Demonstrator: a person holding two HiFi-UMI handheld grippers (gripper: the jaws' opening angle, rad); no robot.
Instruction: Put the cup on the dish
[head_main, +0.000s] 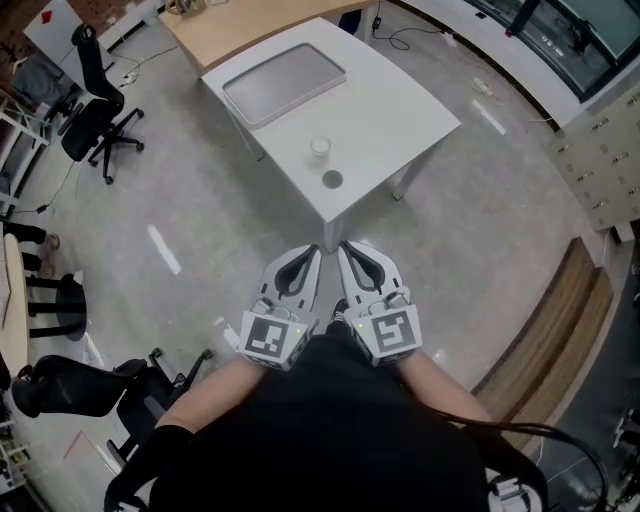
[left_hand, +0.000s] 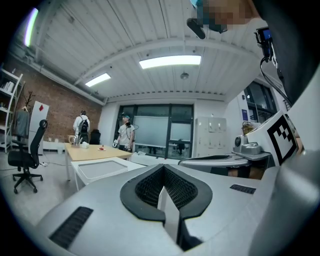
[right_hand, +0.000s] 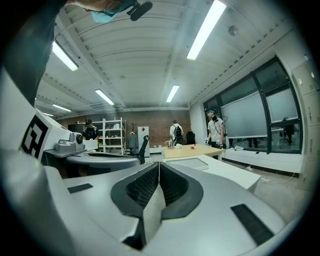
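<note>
While the left hand-held gripper (head_main: 310, 258) and right hand-held gripper (head_main: 347, 256) sit closed and empty at lower centre, the cup (head_main: 320, 148) stands upper centre on the surface (head_main: 400, 110), near the dish (head_main: 333, 180); close in first, then open one around the cup's middle.

Ceiling strip lights (left_hand: 170, 61) light evenly; edges bend, corners darken.

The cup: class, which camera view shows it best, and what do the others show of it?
The head view: the cup stands in plain sight on the white table, near the dish. Both gripper views catch that table far off, but no cup can be made out in either.
</note>
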